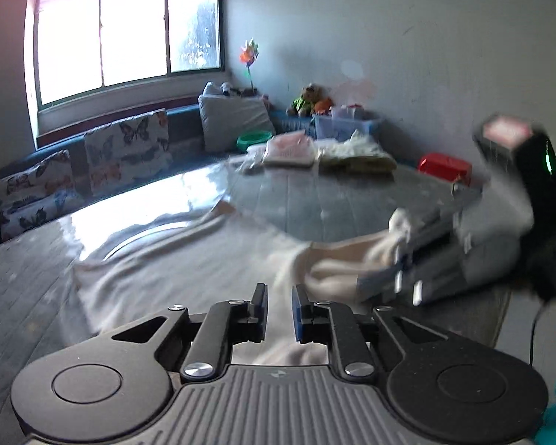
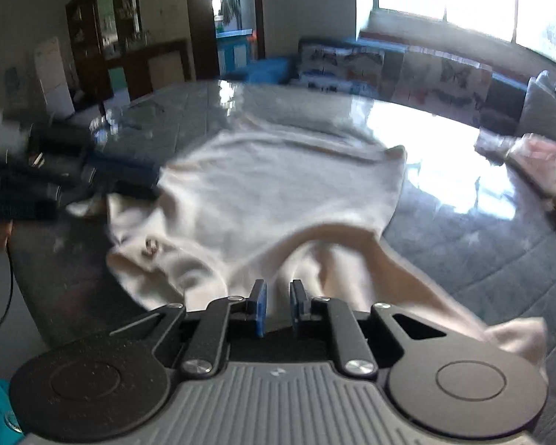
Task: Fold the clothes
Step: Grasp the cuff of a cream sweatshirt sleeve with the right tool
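A cream-white garment (image 2: 263,193), soft knit by the look, lies spread but rumpled on the glossy grey table (image 2: 463,244). In the right wrist view its flat body fills the middle, a small dark mark at 9 o'clock, and a raised fold runs toward 5 o'clock, where a bunched corner hangs.

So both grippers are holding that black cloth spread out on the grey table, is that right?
Not quite: the cloth is cream-white, not black, as the right wrist view shows plainly. The rest holds: the left gripper and the right gripper each have a fold of it between their fingers, and it lies spread on the grey table.
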`<state>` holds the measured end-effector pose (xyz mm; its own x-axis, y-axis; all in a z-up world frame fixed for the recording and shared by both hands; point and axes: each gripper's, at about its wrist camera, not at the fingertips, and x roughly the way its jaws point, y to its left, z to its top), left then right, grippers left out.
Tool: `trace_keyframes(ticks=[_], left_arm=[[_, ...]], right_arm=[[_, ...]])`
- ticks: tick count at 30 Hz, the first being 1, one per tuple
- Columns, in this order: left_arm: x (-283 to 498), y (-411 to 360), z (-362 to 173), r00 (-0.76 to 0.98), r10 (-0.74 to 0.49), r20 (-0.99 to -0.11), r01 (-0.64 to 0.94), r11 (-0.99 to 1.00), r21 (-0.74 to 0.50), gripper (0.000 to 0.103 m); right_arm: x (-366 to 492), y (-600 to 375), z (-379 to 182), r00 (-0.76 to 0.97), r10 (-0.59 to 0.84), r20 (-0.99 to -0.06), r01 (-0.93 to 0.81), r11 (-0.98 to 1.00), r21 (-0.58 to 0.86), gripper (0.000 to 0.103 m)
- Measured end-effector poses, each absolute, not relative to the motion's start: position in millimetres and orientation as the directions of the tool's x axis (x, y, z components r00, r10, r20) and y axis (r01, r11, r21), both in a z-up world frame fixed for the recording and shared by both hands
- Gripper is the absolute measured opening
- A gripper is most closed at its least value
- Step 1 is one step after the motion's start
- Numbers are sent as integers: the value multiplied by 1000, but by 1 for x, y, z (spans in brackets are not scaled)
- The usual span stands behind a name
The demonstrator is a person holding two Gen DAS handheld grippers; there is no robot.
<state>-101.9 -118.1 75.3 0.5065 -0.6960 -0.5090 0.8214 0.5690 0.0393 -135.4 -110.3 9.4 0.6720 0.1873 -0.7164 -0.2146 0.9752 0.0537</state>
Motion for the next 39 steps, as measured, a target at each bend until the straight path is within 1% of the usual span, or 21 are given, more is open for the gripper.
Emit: trace_keyframes(ticks=[2,4,6,9,10,11,14,15,17,19,21,22,27,29,30,31,32,34,39], left_arm=[[-97,-135,69,501,-693,-519,823,567,36,19],[-91,-150,59,472,-689,-550,826,563,2,19],[-87,-161,47,449,-685,-575,830,557,-16,19],[-88,-172,31,408,-681,-608,841,539,-39,19],[-90,-174,28,401,-679,-615,845,534,-38,19],[-93,-176,24,397,-676,-621,848,529,-34,19],[-102,-180,19,389,-674,-628,858,513,-18,22],[-104,-180,18,387,-673,-630,861,509,-15,23],[-105,-181,16,386,-670,-635,862,507,-12,24],[-103,-182,15,387,-663,-641,857,515,-15,27],[-102,-182,15,389,-660,-643,855,519,-15,29],[-101,-183,15,389,-658,-645,855,519,-14,29],[-102,-184,16,394,-651,-649,855,519,-2,31],[-102,-184,16,395,-649,-650,854,520,0,32],[-102,-185,15,395,-649,-650,855,519,0,32],[-103,-186,15,395,-649,-650,855,518,2,32],[-103,-186,15,394,-649,-650,856,517,3,33],[-103,-186,15,394,-650,-650,858,514,5,33],[-103,-185,14,394,-651,-648,863,506,16,35]], right_arm=[[-141,-108,4,658,184,-731,-222,974,45,12],[-151,-115,7,664,195,-721,-203,976,78,12],[-160,-127,16,690,165,-705,-151,985,83,12],[-174,-157,23,711,73,-699,-31,997,72,12],[-177,-168,24,710,30,-704,15,998,58,13],[-181,-179,23,706,-19,-708,65,997,37,17],[-188,-212,18,684,-143,-715,202,979,-3,19],[-190,-222,16,675,-172,-718,241,971,-6,19],[-196,-241,11,665,-196,-721,287,958,4,22],[-198,-249,7,656,-188,-731,281,960,6,28],[-198,-246,6,664,-174,-727,232,972,-21,32],[-197,-242,6,670,-162,-724,199,979,-35,36],[-186,-228,1,676,-153,-721,91,988,-124,36],[-181,-225,-3,658,-165,-735,63,984,-165,33],[-180,-223,-4,654,-166,-738,44,982,-182,29],[-180,-222,-3,650,-167,-741,30,981,-194,11],[-180,-220,-1,645,-168,-745,19,979,-204,6],[-181,-218,5,646,-191,-739,9,970,-242,3],[-172,-219,37,673,-279,-685,-1,926,-379,1]])
